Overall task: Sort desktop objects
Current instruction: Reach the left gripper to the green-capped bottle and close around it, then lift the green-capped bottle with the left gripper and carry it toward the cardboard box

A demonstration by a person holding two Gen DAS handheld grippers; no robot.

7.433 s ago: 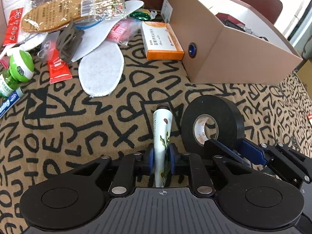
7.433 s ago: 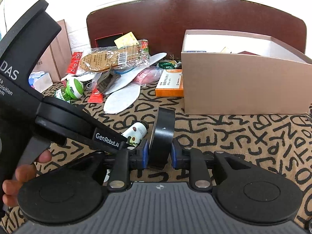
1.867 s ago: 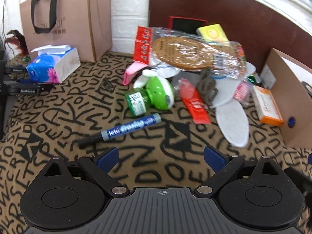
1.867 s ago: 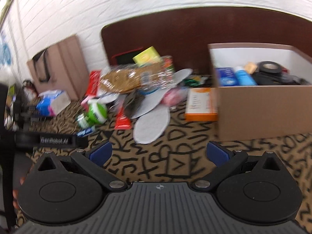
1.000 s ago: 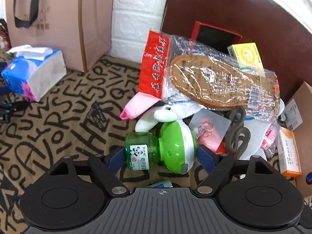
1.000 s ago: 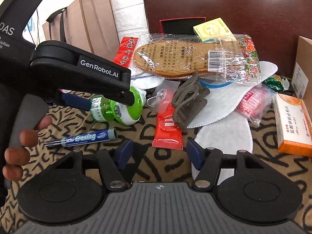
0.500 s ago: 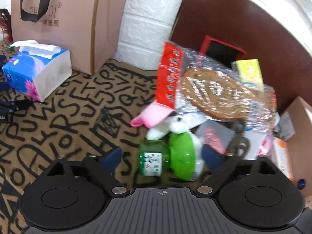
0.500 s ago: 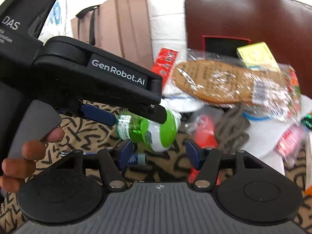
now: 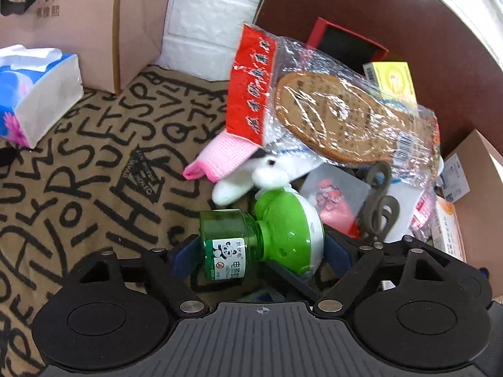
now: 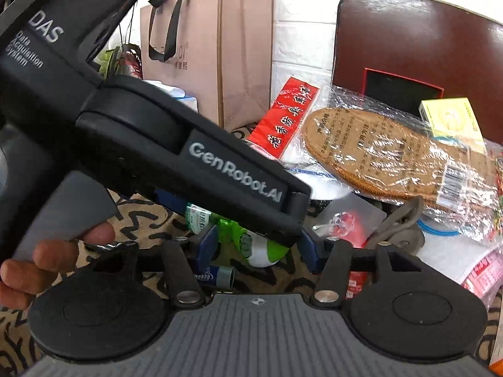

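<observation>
Left gripper (image 9: pixel 261 256) is low over the letter-print cloth (image 9: pixel 94 169), angled down and forward, jaws set around the green repellent bottle (image 9: pixel 251 238), which lies on its side. One blue pad (image 9: pixel 184 256) sits against the bottle's clear green base, the other against the white-green dome end; contact looks firm, so it reads as clamped on the bottle, though the far pad is partly hidden.

Right wrist view: the left gripper's black body crosses the frame diagonally, the person's left hand (image 10: pixel 47 257) wrapped on its trigger handle at lower left. Right gripper (image 10: pixel 256 251) is level just behind the bottle, jaws spread wide, nothing held; the bottle's white-green end (image 10: pixel 262 253) shows between its pads. A blue marker (image 10: pixel 217 275) lies just below the bottle, close to the right gripper's base.

Beyond the bottle: white plush toy (image 9: pixel 251 179) touching it, pink cloth (image 9: pixel 217 160), wrapped insole pack (image 9: pixel 342 119), red packet (image 9: pixel 248 84). Tissue pack (image 9: pixel 34 94) sits well left of the bottle, paper bag (image 9: pixel 78 25) behind that.
</observation>
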